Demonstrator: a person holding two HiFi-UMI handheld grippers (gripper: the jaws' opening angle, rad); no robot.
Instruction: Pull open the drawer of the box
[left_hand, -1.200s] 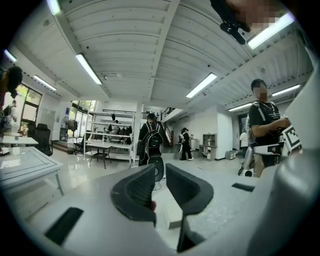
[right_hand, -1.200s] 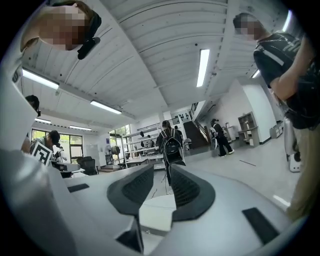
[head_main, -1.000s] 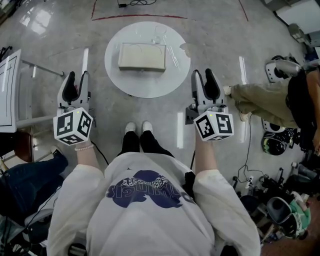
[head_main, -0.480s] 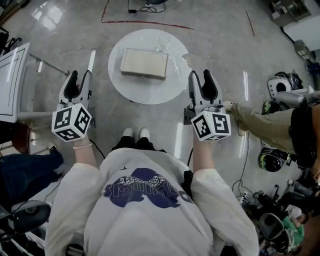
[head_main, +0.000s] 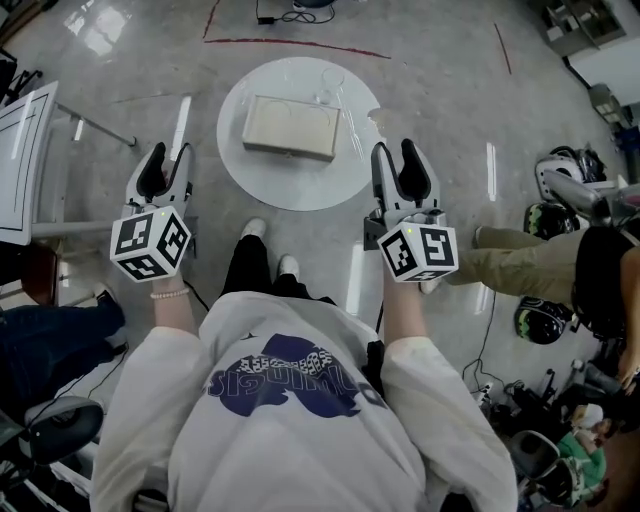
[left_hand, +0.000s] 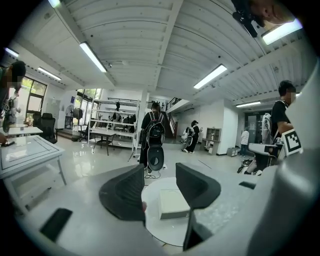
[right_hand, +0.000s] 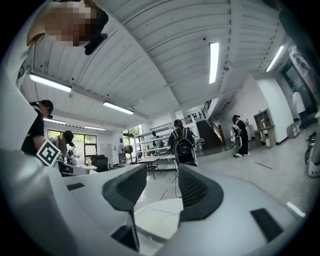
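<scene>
1. Two grippers, the left gripper (head_main: 167, 165) and the right gripper (head_main: 397, 165), have just been opening. Both are spread wide with nothing between the jaws.
2. They hang at each side, I think to get ready to reach the box (head_main: 291, 127).
3. That box sits in the upper middle, on a round white table (head_main: 300, 188).
4. Shiny grey floor (head_main: 450, 80) lies all around.

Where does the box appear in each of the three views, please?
Head view: box at top centre, on the round white table.
Left gripper view: box low, just right of centre, on the table.
Right gripper view: box not in it; only the table shows, at the bottom.
Shared landmark: the table.
</scene>
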